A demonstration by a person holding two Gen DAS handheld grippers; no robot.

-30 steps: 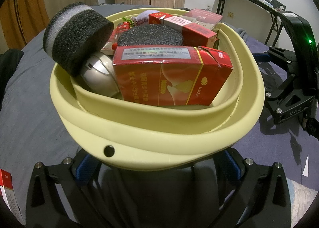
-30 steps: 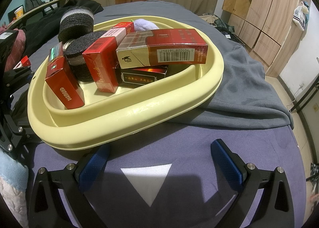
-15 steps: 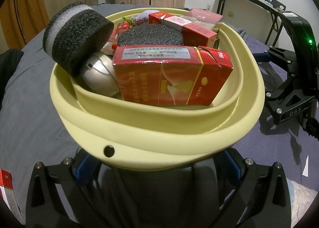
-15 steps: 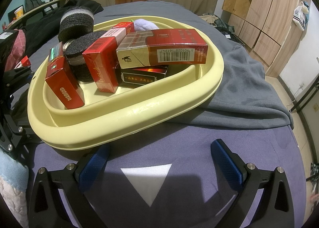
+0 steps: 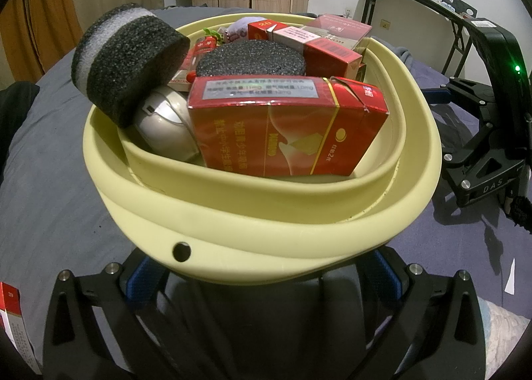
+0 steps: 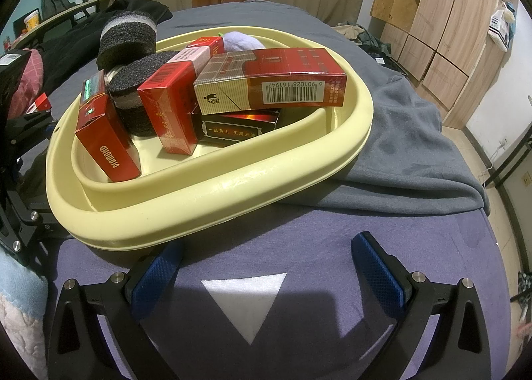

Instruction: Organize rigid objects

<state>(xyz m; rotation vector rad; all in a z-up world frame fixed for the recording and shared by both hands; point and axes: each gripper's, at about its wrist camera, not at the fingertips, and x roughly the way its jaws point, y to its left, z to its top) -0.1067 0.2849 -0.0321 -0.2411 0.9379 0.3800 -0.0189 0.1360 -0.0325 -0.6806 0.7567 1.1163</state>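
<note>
A pale yellow basin stands on the bed, piled with rigid things. Nearest in the left wrist view are a red cigarette box, a silver mouse, a black-and-white foam puck leaning on the rim, and a flat black foam disc. My left gripper is open, its blue pads partly tucked under the basin's near rim. From the right wrist view the basin shows a long barcode carton resting on a black box. My right gripper stands open and empty just short of the rim.
A loose red box lies at the lower left beside my left gripper. A grey blanket is bunched to the right of the basin, over purple cloth bearing a white triangle. Wooden wardrobes and a folding table stand beyond the bed.
</note>
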